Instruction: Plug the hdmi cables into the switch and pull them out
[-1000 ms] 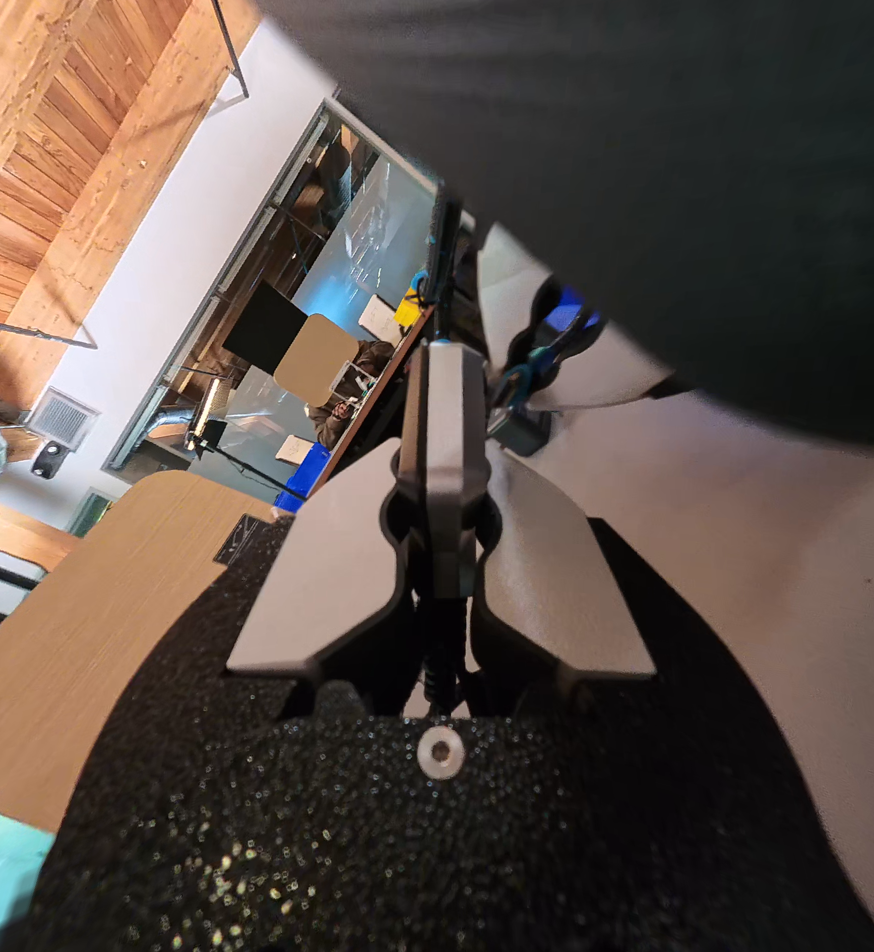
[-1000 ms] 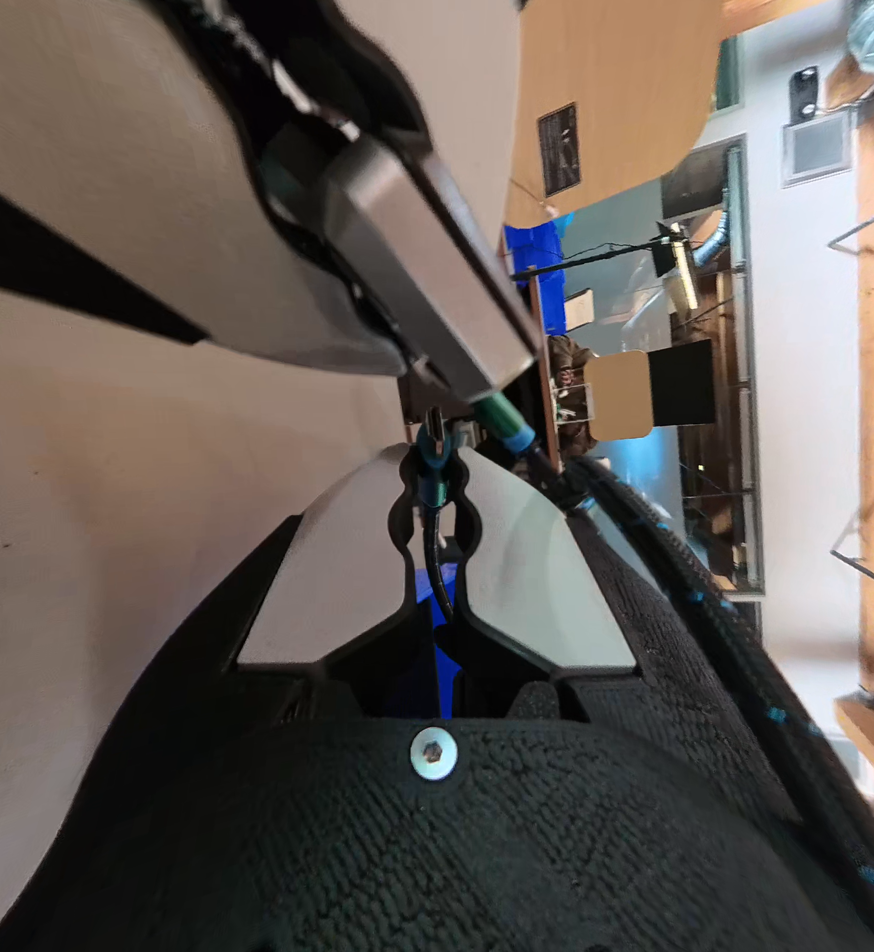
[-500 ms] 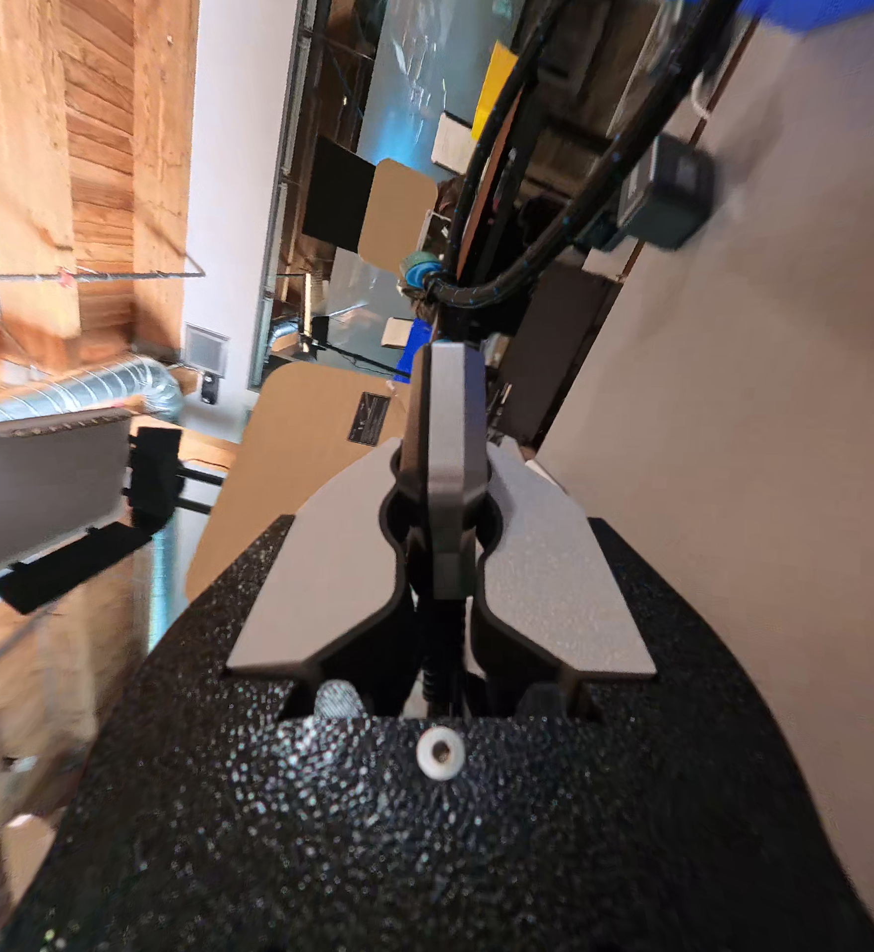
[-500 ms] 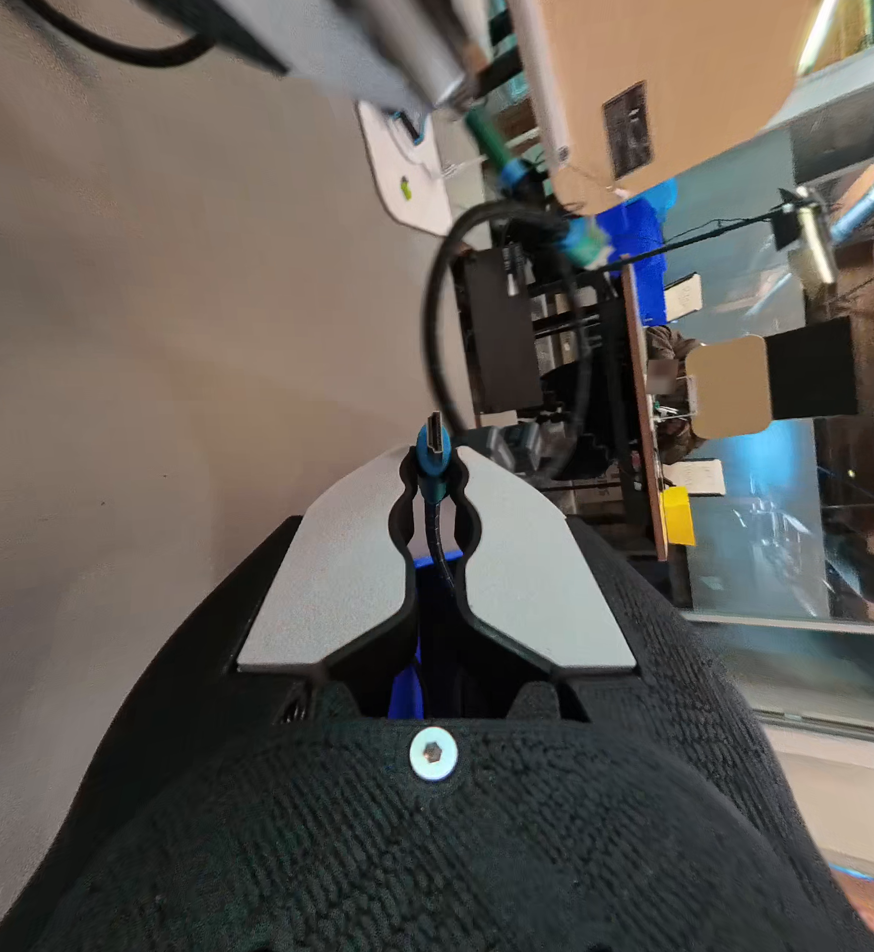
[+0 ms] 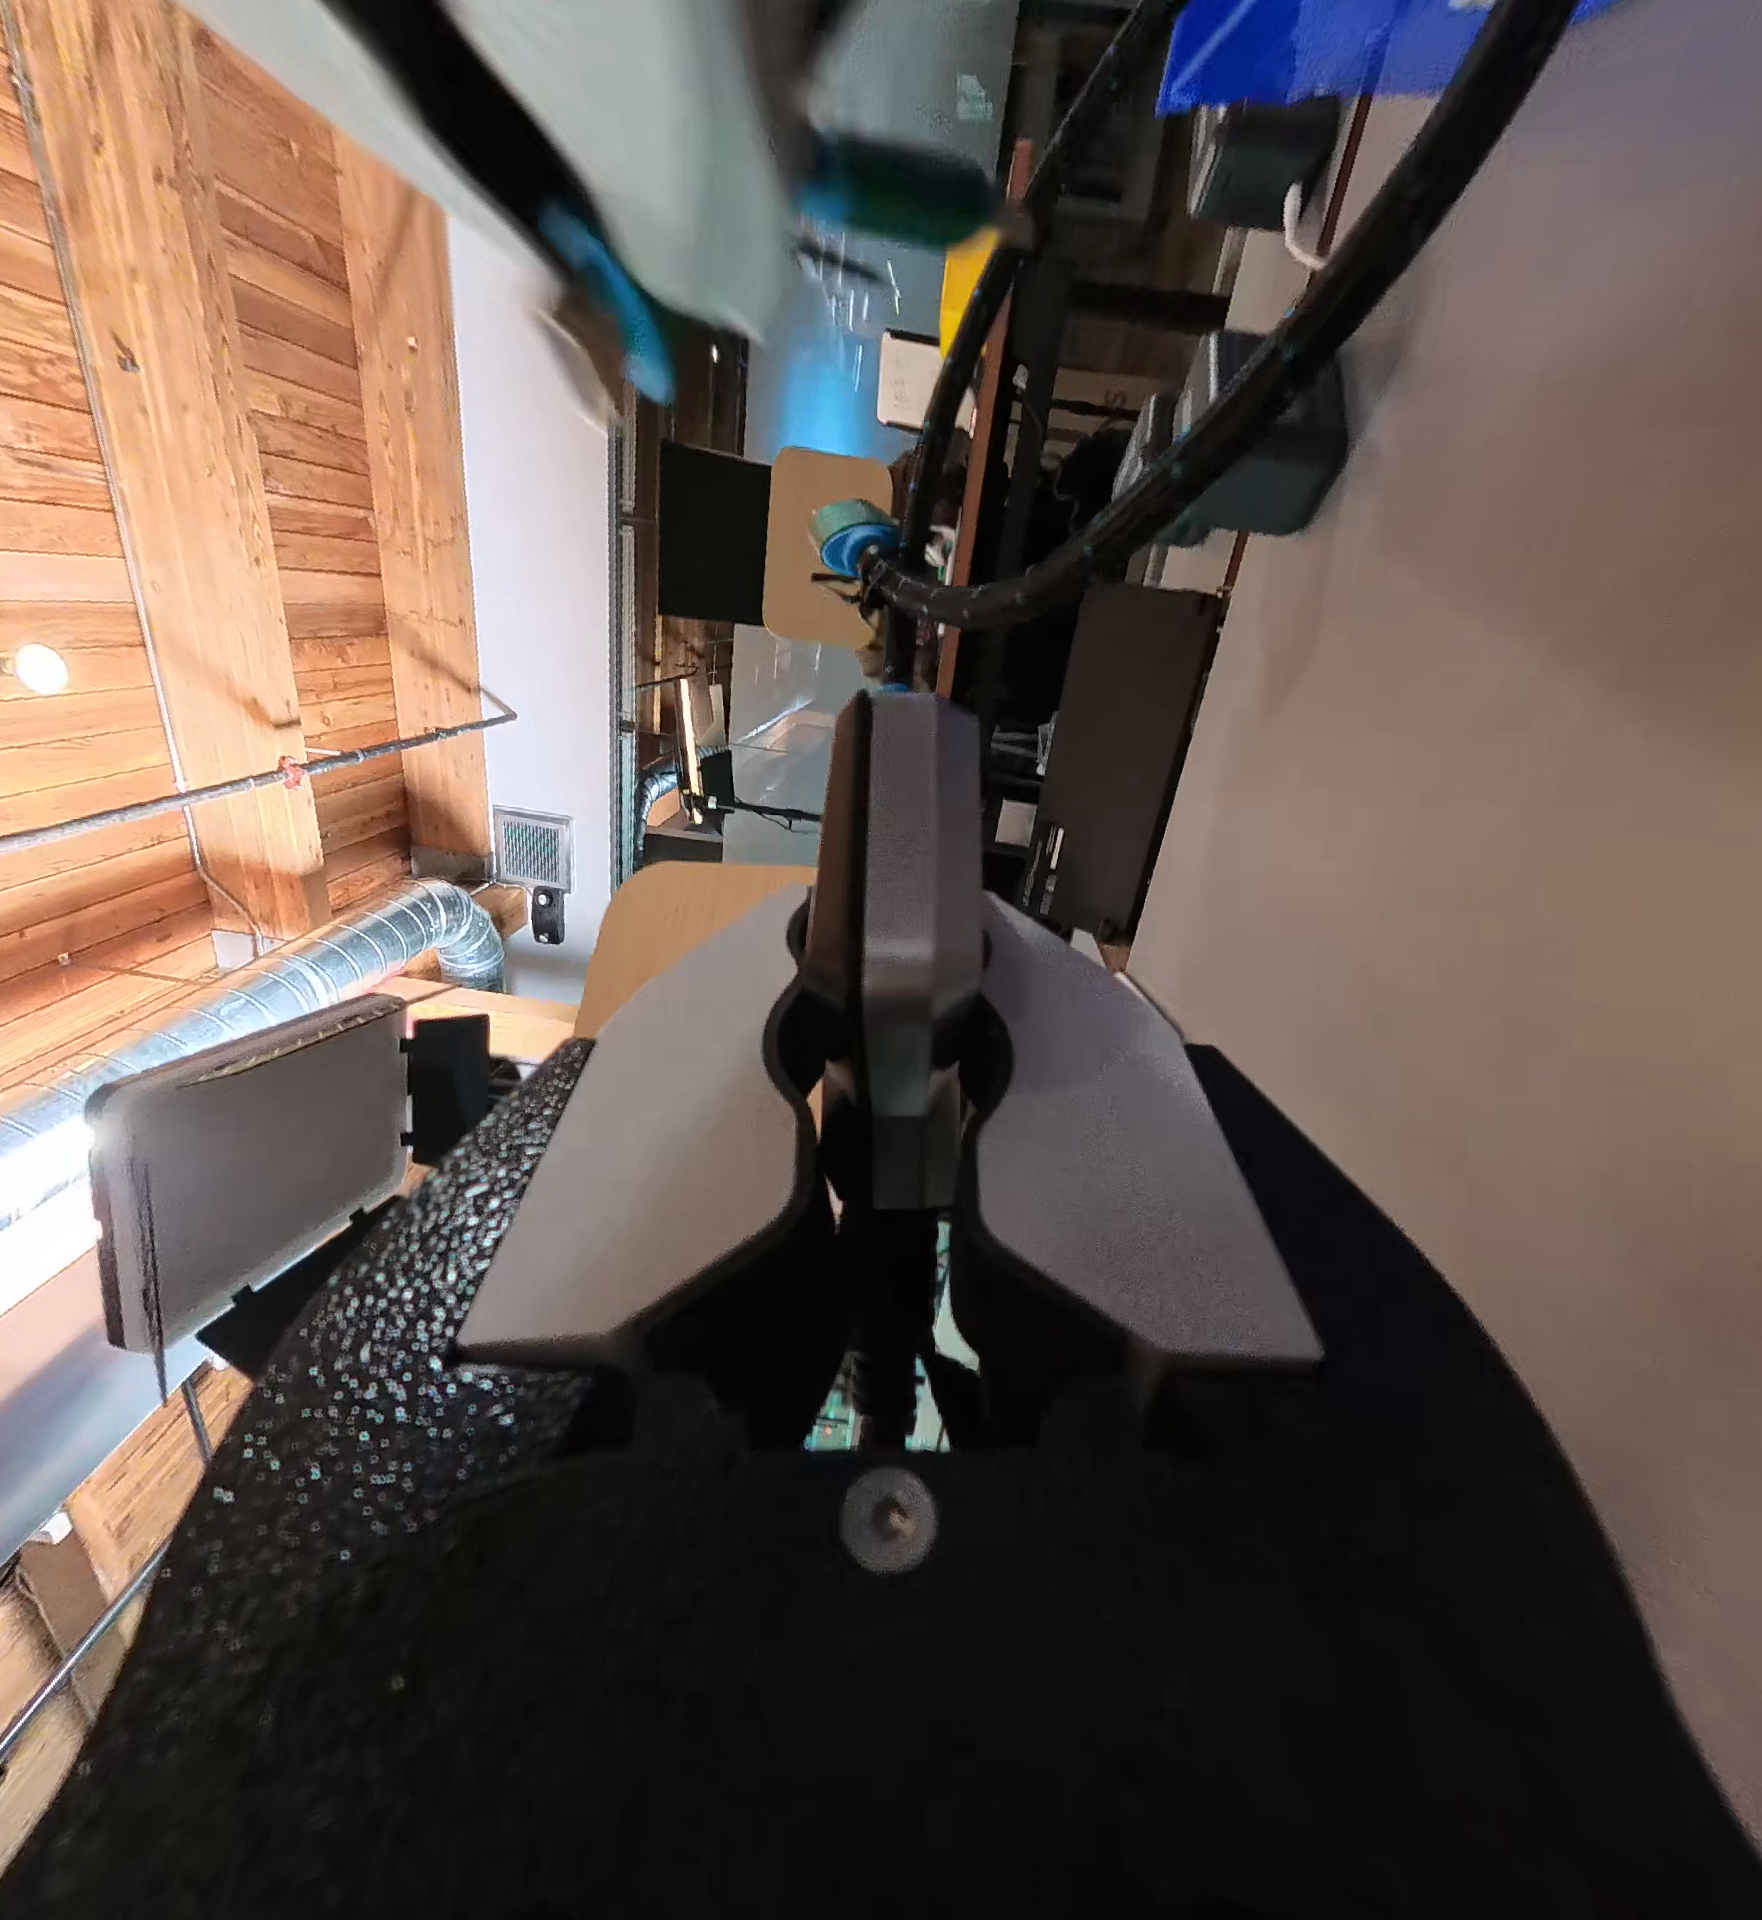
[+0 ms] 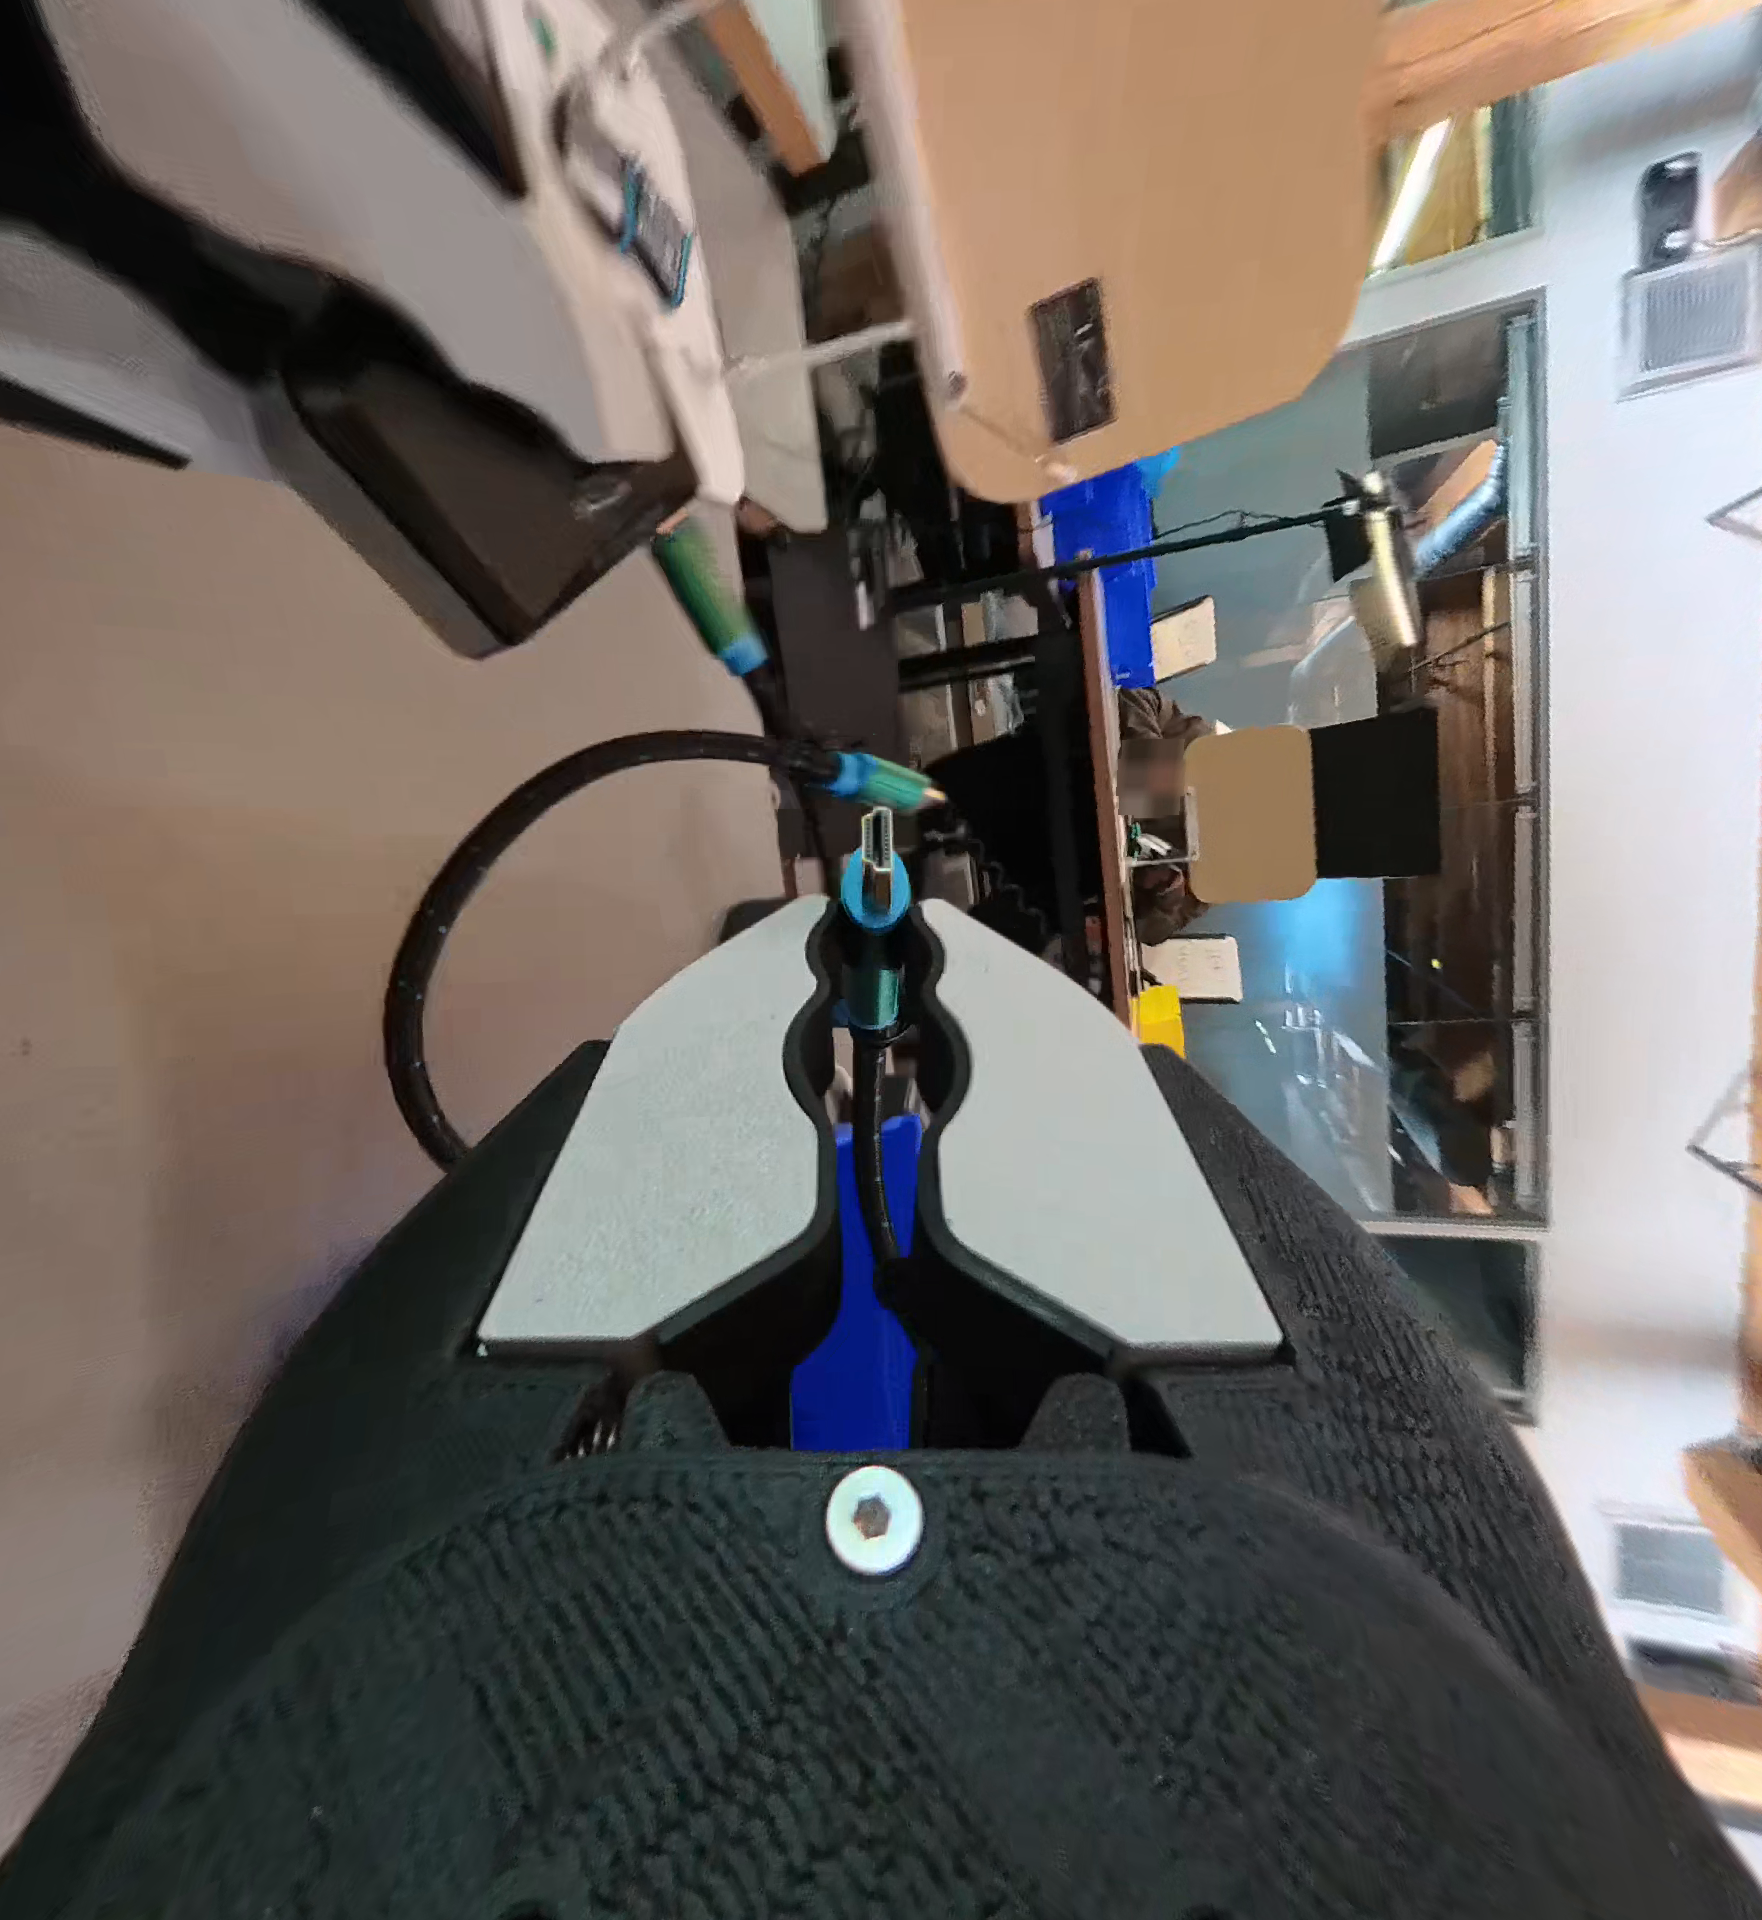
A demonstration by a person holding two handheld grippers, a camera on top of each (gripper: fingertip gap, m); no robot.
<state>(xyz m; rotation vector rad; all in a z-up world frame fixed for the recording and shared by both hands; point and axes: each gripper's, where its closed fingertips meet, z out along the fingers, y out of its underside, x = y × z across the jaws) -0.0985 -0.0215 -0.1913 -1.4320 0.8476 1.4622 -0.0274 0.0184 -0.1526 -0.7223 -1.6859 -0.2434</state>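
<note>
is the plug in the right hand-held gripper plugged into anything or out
Out. The cable plug sits clamped between the right hand-held gripper fingers, its bare metal tip pointing into open air, touching no socket.

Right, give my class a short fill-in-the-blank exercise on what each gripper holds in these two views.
1. The left gripper is shut on a flat ____ device.
2. The right gripper grips a cable plug with a ____ collar.
3. The plug's metal tip points ____ from the camera.
4. Its cable is ____.

Missing words: grey; blue; away; black

grey box (image 5: pixel 903 935), blue-and-green plug (image 6: pixel 875 935) on black braided cable (image 6: pixel 461 935), beige table (image 6: pixel 181 831), wooden ceiling (image 5: pixel 129 416).
</note>
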